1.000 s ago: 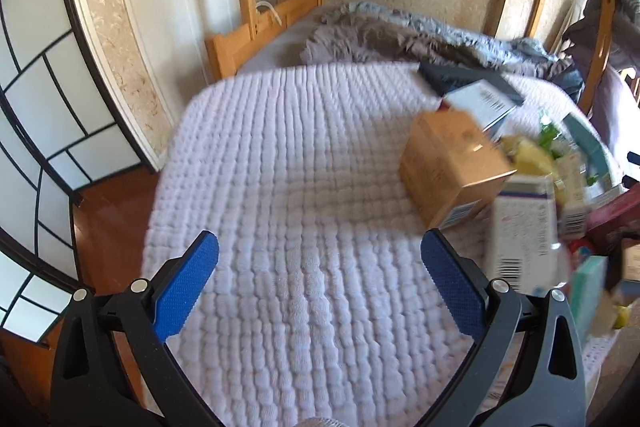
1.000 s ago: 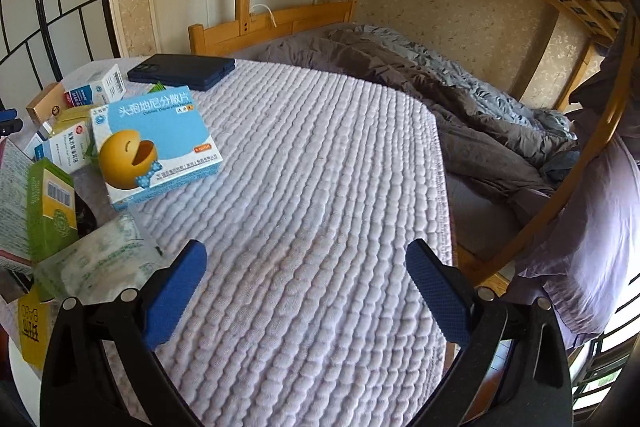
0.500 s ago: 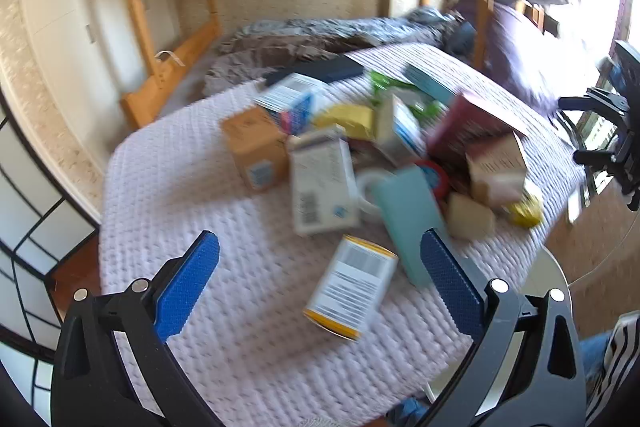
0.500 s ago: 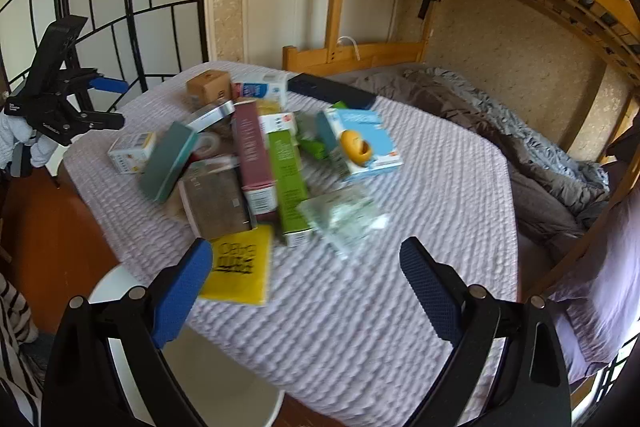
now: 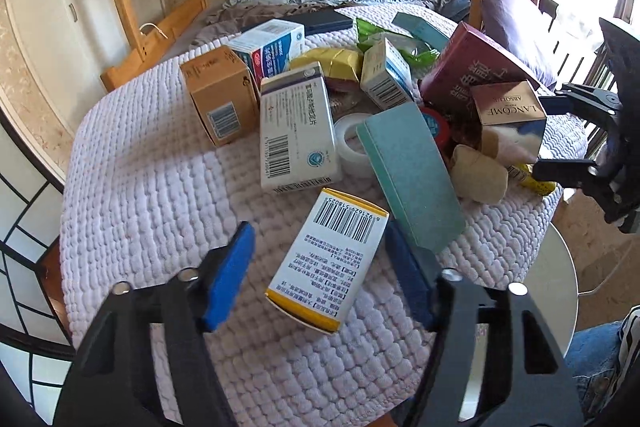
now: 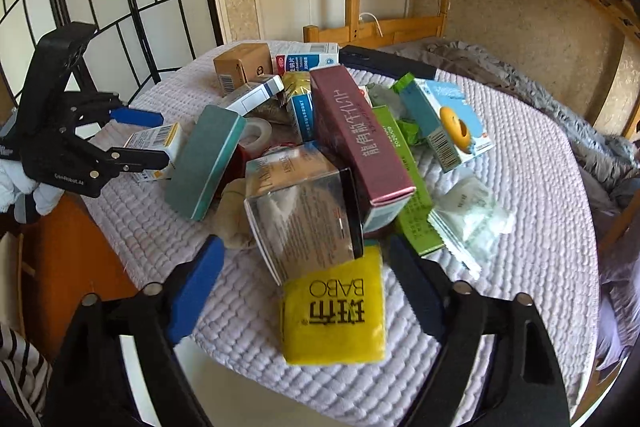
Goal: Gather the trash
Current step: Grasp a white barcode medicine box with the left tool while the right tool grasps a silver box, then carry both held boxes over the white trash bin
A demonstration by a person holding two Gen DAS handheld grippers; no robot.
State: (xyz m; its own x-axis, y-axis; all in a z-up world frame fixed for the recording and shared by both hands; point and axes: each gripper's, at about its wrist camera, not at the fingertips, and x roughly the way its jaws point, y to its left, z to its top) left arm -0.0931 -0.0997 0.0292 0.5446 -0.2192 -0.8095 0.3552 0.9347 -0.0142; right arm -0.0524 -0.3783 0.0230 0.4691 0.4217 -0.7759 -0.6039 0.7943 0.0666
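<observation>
Under everything, a round white table (image 5: 560, 275), draped almost to the rim with a quilted lilac cover (image 5: 132, 187): soft footing for whatever gets dumped there.

At the centre, a loose heap of cartons and packets (image 5: 360, 95), piled rather than sorted, and very likely the trash to collect.

In the left wrist view, at 5 o'clock of the heap, a long teal cardboard box (image 5: 408, 171), tilted and propped on its neighbours.

At 6 o'clock, flat and clear enough of the rest to take singly, a white carton with yellow ends and a barcode (image 5: 328, 263). Straddled by the left gripper (image 5: 320, 267), jaws just narrowed around it, with one pad close to its 3 o'clock edge and a gap at the other. Not yet pinched, by the look of it.

In the right wrist view, at 6 o'clock of the heap near the rim, a flat yellow packet with black lettering (image 6: 332, 323). Framed by the right gripper (image 6: 304, 279), jaws likewise just closing but fairly wide, gripping nothing.
</observation>
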